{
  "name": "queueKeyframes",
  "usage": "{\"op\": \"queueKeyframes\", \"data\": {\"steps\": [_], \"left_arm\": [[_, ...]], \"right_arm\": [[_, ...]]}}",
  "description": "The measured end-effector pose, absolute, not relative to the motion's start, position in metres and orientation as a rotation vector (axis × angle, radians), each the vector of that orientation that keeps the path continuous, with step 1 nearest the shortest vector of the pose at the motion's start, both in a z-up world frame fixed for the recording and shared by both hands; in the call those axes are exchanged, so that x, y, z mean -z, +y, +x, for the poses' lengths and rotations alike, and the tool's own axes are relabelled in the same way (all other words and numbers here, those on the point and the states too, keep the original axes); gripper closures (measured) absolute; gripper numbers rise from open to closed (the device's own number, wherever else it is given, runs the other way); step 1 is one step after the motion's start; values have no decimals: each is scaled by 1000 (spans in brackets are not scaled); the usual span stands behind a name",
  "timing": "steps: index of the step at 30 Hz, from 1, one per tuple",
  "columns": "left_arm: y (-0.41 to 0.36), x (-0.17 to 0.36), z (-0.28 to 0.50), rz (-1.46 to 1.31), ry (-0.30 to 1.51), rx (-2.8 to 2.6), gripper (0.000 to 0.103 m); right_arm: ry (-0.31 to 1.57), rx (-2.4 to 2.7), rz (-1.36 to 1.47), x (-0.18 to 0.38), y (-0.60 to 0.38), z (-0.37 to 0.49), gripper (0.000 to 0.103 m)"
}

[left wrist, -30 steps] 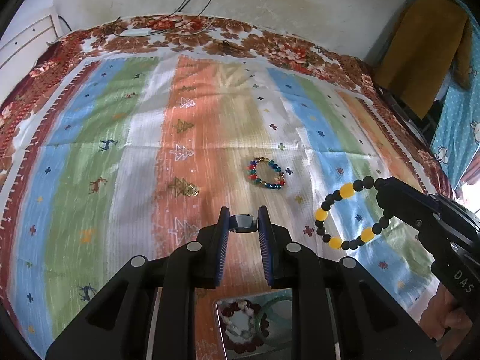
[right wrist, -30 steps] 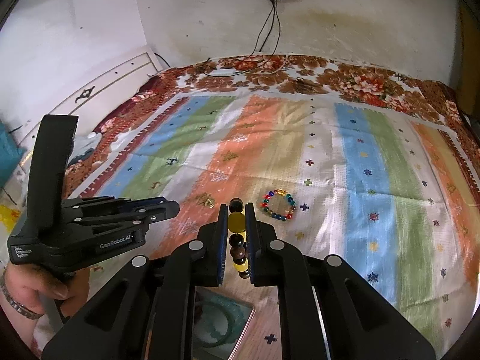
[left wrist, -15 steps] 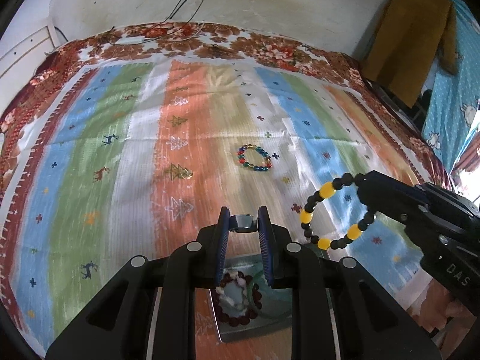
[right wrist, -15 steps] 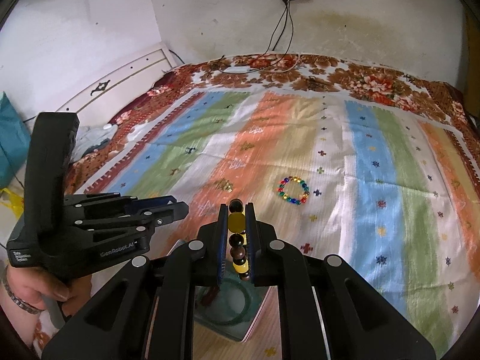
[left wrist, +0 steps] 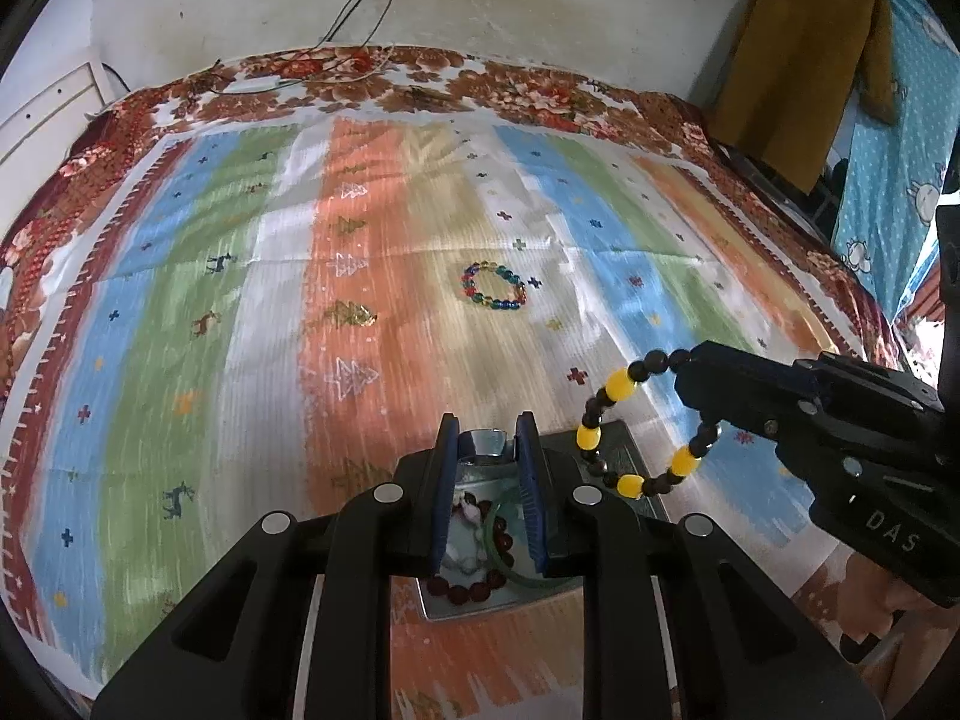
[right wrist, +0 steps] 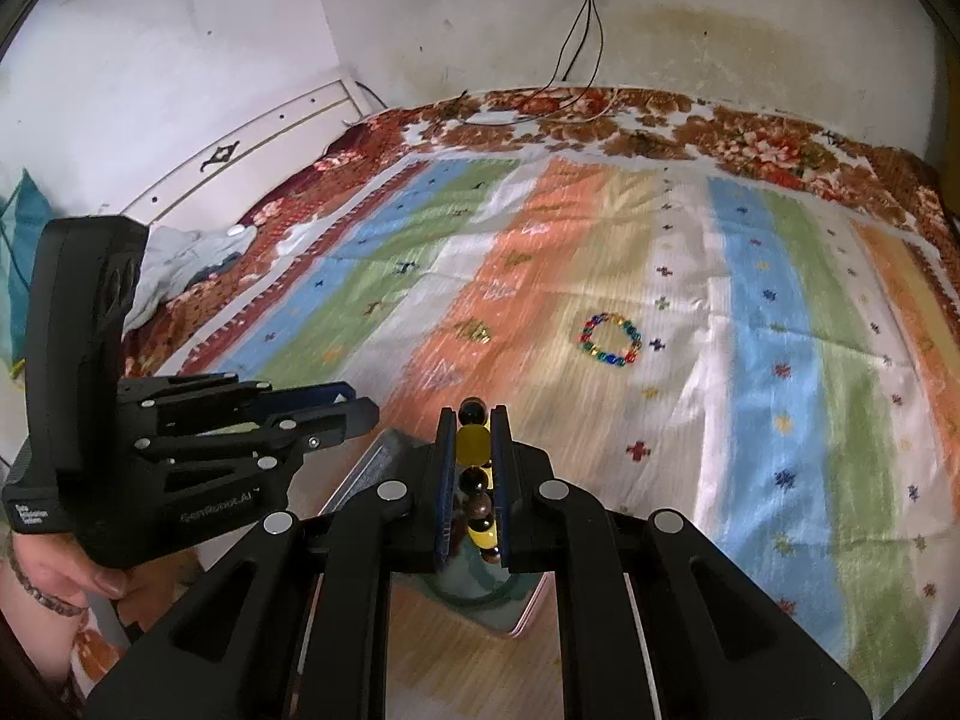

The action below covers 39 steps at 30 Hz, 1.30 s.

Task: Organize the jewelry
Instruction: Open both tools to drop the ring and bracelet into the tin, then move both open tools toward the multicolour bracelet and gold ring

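My right gripper (right wrist: 473, 420) is shut on a black-and-yellow bead bracelet (left wrist: 624, 429), which hangs above the right edge of a metal tin (left wrist: 624, 438). The tin holds a dark red bead bracelet (left wrist: 462, 591), a green bangle (left wrist: 516, 576) and something white. My left gripper (left wrist: 487, 441) is shut on the tin's far rim. In the right wrist view the tin (right wrist: 372, 468) lies below my fingers, with my left gripper (right wrist: 354, 411) at its left. A multicoloured bead bracelet (left wrist: 493, 291) lies on the striped cloth farther out, and also shows in the right wrist view (right wrist: 611, 340).
The striped cloth (left wrist: 180, 360) covers a bed with a floral border (left wrist: 420, 84). A small gold item (left wrist: 360, 318) lies on the orange stripe. Cables (right wrist: 570, 48) hang down the back wall. A brown garment (left wrist: 798, 48) hangs at the far right.
Both grippers have drawn back toward the near edge. The tin now shows fully under them. The black-and-yellow bracelet has moved left, over the tin's right edge.
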<state>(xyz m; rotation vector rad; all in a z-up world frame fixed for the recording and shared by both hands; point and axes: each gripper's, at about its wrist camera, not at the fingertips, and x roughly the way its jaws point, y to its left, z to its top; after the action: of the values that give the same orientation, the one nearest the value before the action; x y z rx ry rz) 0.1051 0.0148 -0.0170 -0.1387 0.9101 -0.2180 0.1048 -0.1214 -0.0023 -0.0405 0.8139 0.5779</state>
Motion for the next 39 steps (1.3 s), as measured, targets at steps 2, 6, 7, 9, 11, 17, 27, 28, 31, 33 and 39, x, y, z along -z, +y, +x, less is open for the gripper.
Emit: {"op": "queueKeyframes", "data": {"steps": [2, 6, 7, 9, 11, 17, 27, 28, 31, 33, 39], "left_arm": [[14, 18, 103, -139, 914, 222, 84], [14, 21, 101, -154, 931, 235, 75], [15, 21, 101, -159, 937, 229, 68], [17, 21, 101, -152, 936, 216, 61], [19, 22, 102, -165, 941, 211, 57], [28, 22, 106, -205, 946, 199, 52], [49, 23, 114, -257, 948, 141, 48], [51, 23, 116, -260, 949, 136, 48], [56, 24, 121, -268, 954, 123, 46], [59, 24, 126, -276, 955, 121, 44], [59, 24, 141, -257, 955, 108, 43]], "right_arm": [[825, -587, -42, 6, -121, 102, 91], [853, -614, -31, 11, -120, 101, 91], [868, -612, -25, 14, -120, 103, 87], [877, -581, -12, 17, -125, 105, 68], [872, -565, -7, 16, -129, 107, 58], [867, -545, -14, 16, -131, 109, 55], [858, -480, -16, 19, -140, 122, 47], [858, -475, -11, 20, -141, 124, 47], [859, -458, 4, 20, -145, 132, 46], [862, -451, 10, 21, -147, 136, 45], [867, -422, 8, 23, -147, 148, 42]]}}
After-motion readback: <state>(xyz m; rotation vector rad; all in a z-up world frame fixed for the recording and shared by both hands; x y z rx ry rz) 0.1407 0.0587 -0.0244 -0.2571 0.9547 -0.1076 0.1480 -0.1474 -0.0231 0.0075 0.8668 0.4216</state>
